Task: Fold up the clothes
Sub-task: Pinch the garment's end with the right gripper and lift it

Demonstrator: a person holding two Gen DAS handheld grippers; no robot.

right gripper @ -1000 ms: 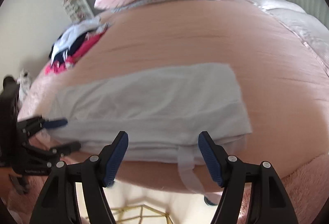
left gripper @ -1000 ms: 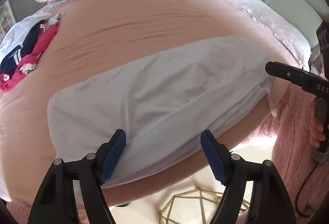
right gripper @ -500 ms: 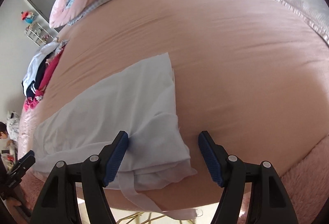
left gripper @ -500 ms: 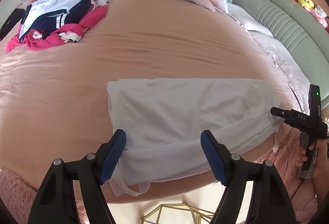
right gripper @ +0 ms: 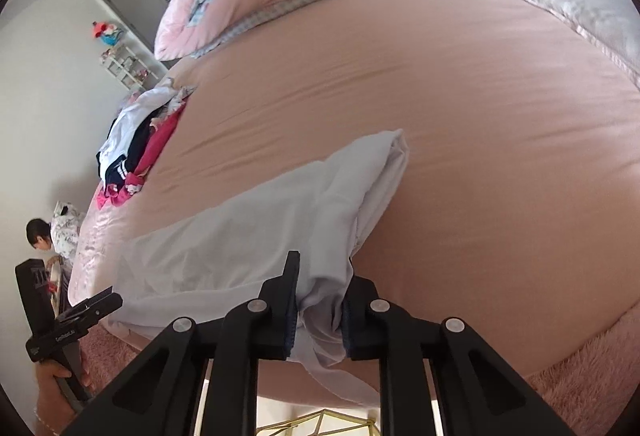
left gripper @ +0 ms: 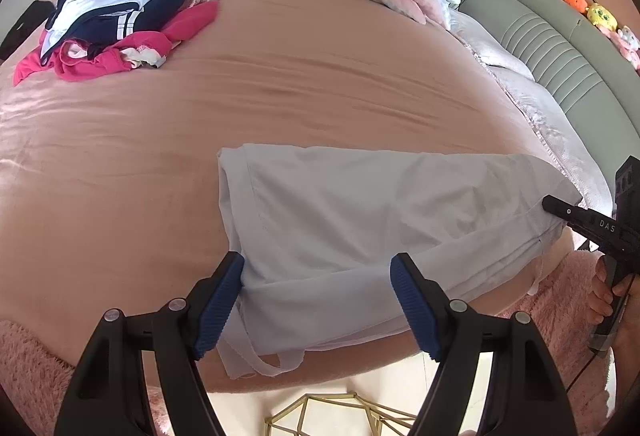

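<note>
Right tongs (right gripper: pixel 318 310), apart half a second ago, are now pinching the white garment (right gripper: pixel 248 244); left tongs (left gripper: pixel 318 306) are staying spread.

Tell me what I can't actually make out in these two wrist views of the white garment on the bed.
- What kind of garment the white garment is: folded over, so its shape is hidden in both views.
- Its near hem, right wrist view: covered by the right hand-held gripper, shut on bunched cloth.
- Pile of clothes, left wrist view: tangled, so the count of single pieces is unclear.
- Left hand-held gripper: open; whether its pads touch the cloth is unclear.
</note>
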